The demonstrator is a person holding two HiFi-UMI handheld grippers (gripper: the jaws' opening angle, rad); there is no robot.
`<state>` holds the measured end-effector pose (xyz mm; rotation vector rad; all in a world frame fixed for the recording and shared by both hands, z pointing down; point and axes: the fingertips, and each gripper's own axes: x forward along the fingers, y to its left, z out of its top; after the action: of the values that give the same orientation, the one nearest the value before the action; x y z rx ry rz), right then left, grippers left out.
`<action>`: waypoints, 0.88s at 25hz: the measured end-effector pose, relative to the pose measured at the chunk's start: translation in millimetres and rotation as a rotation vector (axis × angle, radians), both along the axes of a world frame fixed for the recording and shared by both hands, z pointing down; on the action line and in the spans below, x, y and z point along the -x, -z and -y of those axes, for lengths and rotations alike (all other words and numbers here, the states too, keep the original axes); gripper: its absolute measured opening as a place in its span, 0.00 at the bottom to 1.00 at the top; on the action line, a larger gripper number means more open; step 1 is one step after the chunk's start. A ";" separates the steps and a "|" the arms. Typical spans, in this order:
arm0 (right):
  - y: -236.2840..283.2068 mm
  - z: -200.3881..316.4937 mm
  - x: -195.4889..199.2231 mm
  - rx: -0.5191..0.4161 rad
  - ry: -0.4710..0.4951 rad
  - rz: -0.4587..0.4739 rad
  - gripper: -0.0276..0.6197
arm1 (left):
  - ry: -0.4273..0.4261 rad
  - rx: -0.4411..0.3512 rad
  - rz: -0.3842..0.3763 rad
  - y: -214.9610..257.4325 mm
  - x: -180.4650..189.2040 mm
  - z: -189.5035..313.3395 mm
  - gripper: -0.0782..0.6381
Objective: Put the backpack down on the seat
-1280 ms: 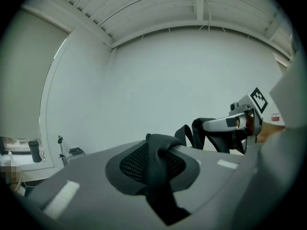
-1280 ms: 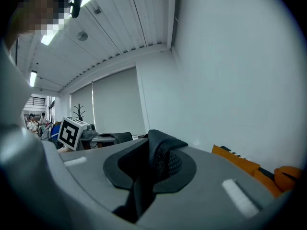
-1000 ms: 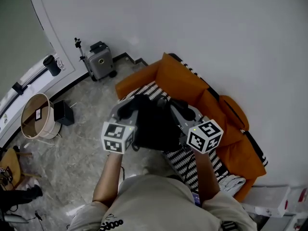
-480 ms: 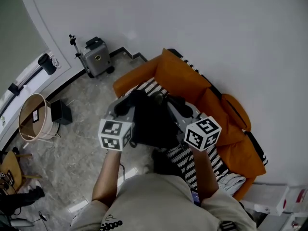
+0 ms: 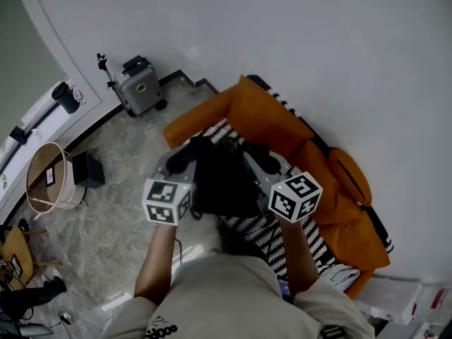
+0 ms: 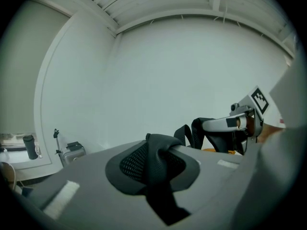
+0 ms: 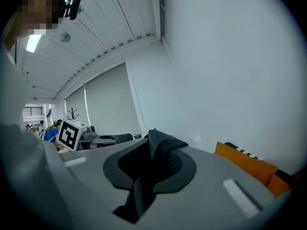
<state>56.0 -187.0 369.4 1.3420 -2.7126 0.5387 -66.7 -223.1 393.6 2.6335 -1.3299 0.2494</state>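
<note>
Straps come first, nearest to you. Your left claw [image 6: 153, 163] is clamped on a black mesh shoulder strap [image 6: 154, 153], which bunches up between the two jaws and trails down out of them. Your right claw [image 7: 152, 163] is closed the same way on a second padded strap [image 7: 163, 152], folded and pinched between its jaws. Neither claw has any free gap; both are gripping fabric.

From your head view, the left claw [image 5: 182, 159] and the right claw [image 5: 263, 159] sit side by side in front of your chest, each with its marker cube [image 5: 167, 201] turned toward you. The black backpack [image 5: 222, 182] hangs between them, held by its straps. It is over the front part of the black-and-white striped seat [image 5: 272, 240]; whether its bottom touches the seat you cannot tell from these views, since the pack hides the spot.

Beyond the pack, the striped seat belongs to an orange sofa [image 5: 272, 115] whose back cushions lean against the white wall [image 5: 318, 48].

To your left, the grey marbled floor [image 5: 120, 217] carries a small black box [image 5: 88, 169] just beside a round wooden basket [image 5: 44, 182]. Farther off, a grey suitcase [image 5: 140, 89] stands near the base of the wall, well apart from the sofa.
</note>
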 end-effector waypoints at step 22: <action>-52.0 165.6 -21.5 0.111 0.005 0.007 0.10 | -0.012 0.113 0.053 -54.3 -24.7 158.4 0.18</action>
<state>77.5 -352.6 421.4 1.3080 -2.6473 0.6841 -42.0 -381.5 447.9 2.5586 -1.2773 0.3865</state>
